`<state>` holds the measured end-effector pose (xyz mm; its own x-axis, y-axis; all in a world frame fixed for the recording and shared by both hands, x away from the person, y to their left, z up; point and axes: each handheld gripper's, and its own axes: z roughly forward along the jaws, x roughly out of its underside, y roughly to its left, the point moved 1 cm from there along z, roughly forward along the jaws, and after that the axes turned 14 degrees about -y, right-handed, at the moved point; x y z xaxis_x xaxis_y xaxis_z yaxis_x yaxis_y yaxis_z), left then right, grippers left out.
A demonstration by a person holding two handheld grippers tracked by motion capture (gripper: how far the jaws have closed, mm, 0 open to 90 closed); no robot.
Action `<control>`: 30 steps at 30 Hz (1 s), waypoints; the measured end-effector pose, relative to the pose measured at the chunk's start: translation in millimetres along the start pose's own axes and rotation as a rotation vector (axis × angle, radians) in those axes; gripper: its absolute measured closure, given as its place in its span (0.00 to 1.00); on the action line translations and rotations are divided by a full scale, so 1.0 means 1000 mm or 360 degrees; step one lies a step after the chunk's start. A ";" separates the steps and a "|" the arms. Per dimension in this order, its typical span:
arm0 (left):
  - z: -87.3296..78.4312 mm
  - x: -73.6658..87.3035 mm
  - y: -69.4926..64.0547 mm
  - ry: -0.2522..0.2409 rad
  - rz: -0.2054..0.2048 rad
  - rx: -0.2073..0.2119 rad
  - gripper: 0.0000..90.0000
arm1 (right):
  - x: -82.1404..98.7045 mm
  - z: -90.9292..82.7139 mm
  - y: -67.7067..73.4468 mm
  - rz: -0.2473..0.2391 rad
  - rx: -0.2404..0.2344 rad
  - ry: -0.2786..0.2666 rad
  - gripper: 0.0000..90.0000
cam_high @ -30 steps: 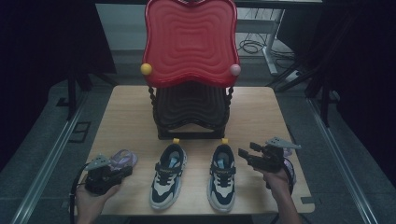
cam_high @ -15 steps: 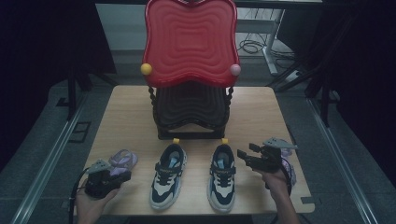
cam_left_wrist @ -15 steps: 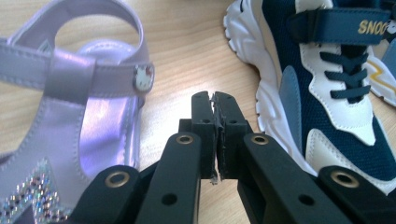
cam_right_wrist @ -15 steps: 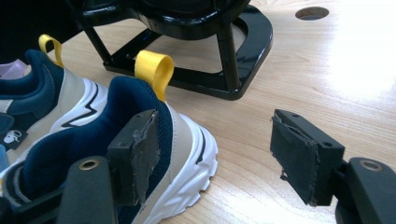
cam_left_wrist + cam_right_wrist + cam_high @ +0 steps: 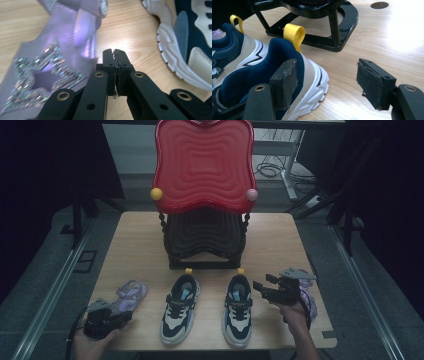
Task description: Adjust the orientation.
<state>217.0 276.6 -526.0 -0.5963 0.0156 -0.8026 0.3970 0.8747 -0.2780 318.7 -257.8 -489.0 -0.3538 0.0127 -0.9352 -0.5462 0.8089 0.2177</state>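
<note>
A glittery purple sandal (image 5: 131, 292) (image 5: 50, 50) lies at the table's near left. Just behind it, toward the table's near edge, my left gripper (image 5: 126, 315) (image 5: 115, 51) is shut, pads pressed together with nothing between them. The sandal's edge lies beside its left jaw. Two navy and white sneakers (image 5: 180, 307) (image 5: 239, 307) stand side by side in the middle. My right gripper (image 5: 262, 283) (image 5: 325, 67) stands open just right of the right sneaker's heel (image 5: 257, 82), with bare wood in its gap. A second purple sandal (image 5: 308, 300) lies under the right hand.
A shoe rack with a red wavy top (image 5: 202, 165) and black base (image 5: 202, 240) (image 5: 312, 37) stands behind the sneakers on the wooden table (image 5: 135, 250). A round hole (image 5: 379, 4) sits in the tabletop. The floor around is dark, with cables at the back.
My left gripper has drawn back from the purple sandal toward the table's near edge and sunk a little. The right gripper and the shoes have stayed put.
</note>
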 end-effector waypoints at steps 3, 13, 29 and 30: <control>-0.005 0.002 0.001 -0.0013 -0.0001 -0.0023 0.98 | 0.001 0.001 0.003 -0.0018 -0.0012 0.0015 0.36; -0.017 0.013 0.002 0.0019 -0.0005 -0.0057 0.98 | 0.001 0.001 0.003 -0.0012 -0.0006 0.0017 0.36; -0.025 0.019 0.009 0.0031 -0.0007 -0.0106 0.98 | 0.000 0.000 0.003 0.0028 -0.0040 0.0003 0.37; -0.026 0.019 0.011 0.0028 -0.0013 -0.0112 0.99 | 0.000 0.000 0.003 0.0025 -0.0039 0.0003 0.37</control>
<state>191.4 299.2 -530.4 -0.6116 0.0161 -0.7910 0.3423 0.9067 -0.2463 317.1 -255.1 -488.7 -0.3640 0.0242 -0.9311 -0.5590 0.7939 0.2392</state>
